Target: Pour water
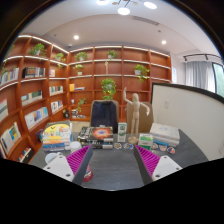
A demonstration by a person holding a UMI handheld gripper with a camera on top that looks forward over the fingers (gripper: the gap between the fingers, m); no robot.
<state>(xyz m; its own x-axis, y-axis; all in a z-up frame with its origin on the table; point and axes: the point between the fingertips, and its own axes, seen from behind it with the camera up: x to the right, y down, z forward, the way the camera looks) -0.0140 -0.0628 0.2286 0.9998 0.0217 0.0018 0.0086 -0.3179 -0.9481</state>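
Observation:
My gripper hangs over a grey desk, open, with its magenta pads wide apart and only bare desk between them. Beyond the fingers, at the desk's far edge, stands a row of small containers; they are too small to tell cups from bottles. A taller boxy item stands just behind that row. I cannot make out any water.
A colourful box lies at the far left of the desk, and stacked books and boxes at the far right. Behind the desk are a blue chair, a wooden mannequin, a potted plant and bookshelves.

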